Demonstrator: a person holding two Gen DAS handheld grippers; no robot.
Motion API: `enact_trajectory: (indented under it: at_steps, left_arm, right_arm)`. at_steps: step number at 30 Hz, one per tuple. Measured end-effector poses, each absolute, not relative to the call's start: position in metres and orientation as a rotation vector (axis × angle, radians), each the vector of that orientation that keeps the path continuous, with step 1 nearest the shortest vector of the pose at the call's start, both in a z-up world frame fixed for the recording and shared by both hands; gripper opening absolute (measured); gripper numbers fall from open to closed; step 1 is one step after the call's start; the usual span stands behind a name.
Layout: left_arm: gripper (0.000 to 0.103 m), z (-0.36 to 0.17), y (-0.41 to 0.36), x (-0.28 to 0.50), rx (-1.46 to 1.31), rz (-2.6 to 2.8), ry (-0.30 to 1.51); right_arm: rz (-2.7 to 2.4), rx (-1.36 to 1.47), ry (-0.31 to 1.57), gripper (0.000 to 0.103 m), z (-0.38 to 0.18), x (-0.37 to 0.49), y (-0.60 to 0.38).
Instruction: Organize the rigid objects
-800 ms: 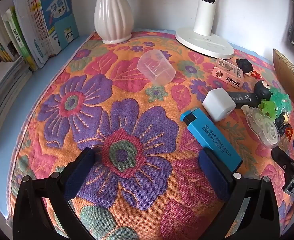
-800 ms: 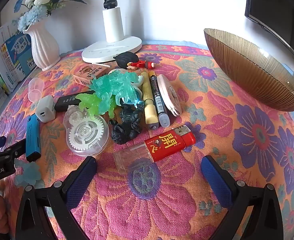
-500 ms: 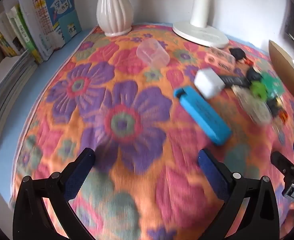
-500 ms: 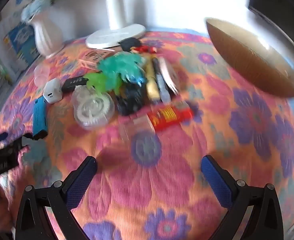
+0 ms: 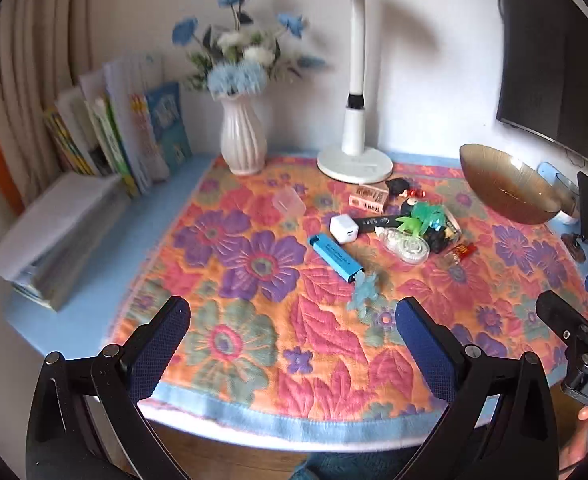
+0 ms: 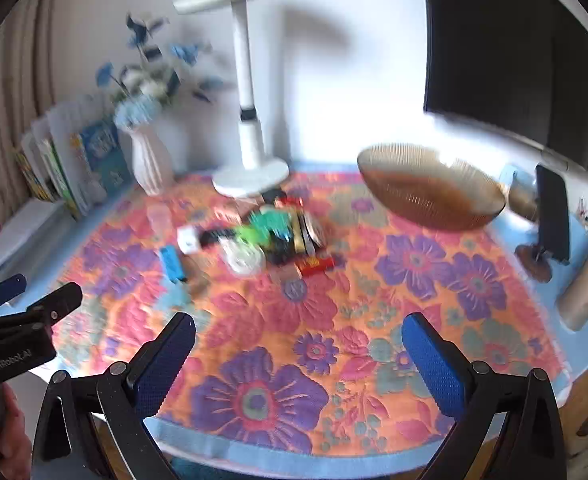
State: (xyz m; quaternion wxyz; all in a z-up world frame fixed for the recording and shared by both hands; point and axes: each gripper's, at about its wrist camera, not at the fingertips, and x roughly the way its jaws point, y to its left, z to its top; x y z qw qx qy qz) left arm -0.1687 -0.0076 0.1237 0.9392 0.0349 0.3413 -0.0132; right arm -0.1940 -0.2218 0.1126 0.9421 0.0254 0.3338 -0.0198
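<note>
Above the near edge of a table spread with a flowered cloth [image 5: 253, 344], the left gripper [image 5: 293, 338] and the right gripper [image 6: 298, 354] hang with their jaws spread wide and nothing between the blue pads, both tilted down toward the tabletop. Each gripper shows at the border of the other's view, and part of a hand [image 6: 9, 436] grips the left one's handle.

Farther in, a pale blue plastic figure [image 5: 364, 292] lies on the cloth just beside the near end of a blue lighter [image 5: 335, 258]. Beyond that sits the main cluster of small items (the right view is too blurred to separate them): a white charger cube [image 5: 344, 229], a black bar [image 5: 376, 222] beside it, a clear tape dispenser [image 5: 408, 245], green plastic figures [image 5: 424, 218], a red lighter [image 5: 462, 251] and a pink box [image 5: 368, 196]. A clear plastic cup [image 5: 289, 202] lies on its side to the left of the cluster, apart from it.

To the right, well apart from the cluster, an amber ribbed glass bowl [image 5: 506, 190] stands tilted, with no item visible in it. At the back stand a white vase [image 5: 242, 140] of blue flowers, 1 white desk lamp [image 5: 356, 160] and a row of books [image 5: 133, 136] against the wall.
</note>
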Motion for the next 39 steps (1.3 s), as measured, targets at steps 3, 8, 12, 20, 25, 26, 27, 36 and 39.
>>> enact_trajectory:
  at_steps: [3,8,12,20,25,26,27,36,39]
  left_arm:
    - [0.102,0.134,-0.014,-0.19,0.098,-0.02,0.655]
    - [0.102,0.143,-0.02,-0.213,0.108,-0.042,0.603]
    - [0.102,0.144,-0.02,-0.22,0.089,-0.051,0.588]
    - [0.102,0.137,-0.023,-0.213,0.076,-0.046,0.595]
    - [0.102,0.13,-0.023,-0.201,0.052,-0.065,0.622]
    - [0.102,0.129,-0.023,-0.199,0.051,-0.063,0.624]
    - [0.102,0.128,-0.023,-0.197,0.05,-0.061,0.624]
    - [0.102,0.125,0.017,-0.17,0.026,-0.024,0.646]
    - [0.102,0.13,0.037,-0.151,0.0,-0.05,0.649]
  right_arm:
    - [-0.043,0.046,0.667,0.103,0.123,-0.205,-0.216]
    - [-0.041,0.045,0.674,0.103,0.129,-0.218,-0.211]
    - [-0.059,0.017,0.647,0.103,0.135,-0.226,-0.206]
    - [-0.067,-0.016,0.645,0.103,0.134,-0.225,-0.2]
    - [-0.063,-0.027,0.666,0.103,0.128,-0.215,-0.201]
    - [-0.06,-0.028,0.668,0.103,0.126,-0.213,-0.201]
    - [-0.057,-0.026,0.672,0.103,0.124,-0.212,-0.202]
    - [0.009,0.007,0.694,0.101,0.109,-0.199,-0.203]
    - [0.062,-0.025,0.693,0.099,0.108,-0.192,-0.188]
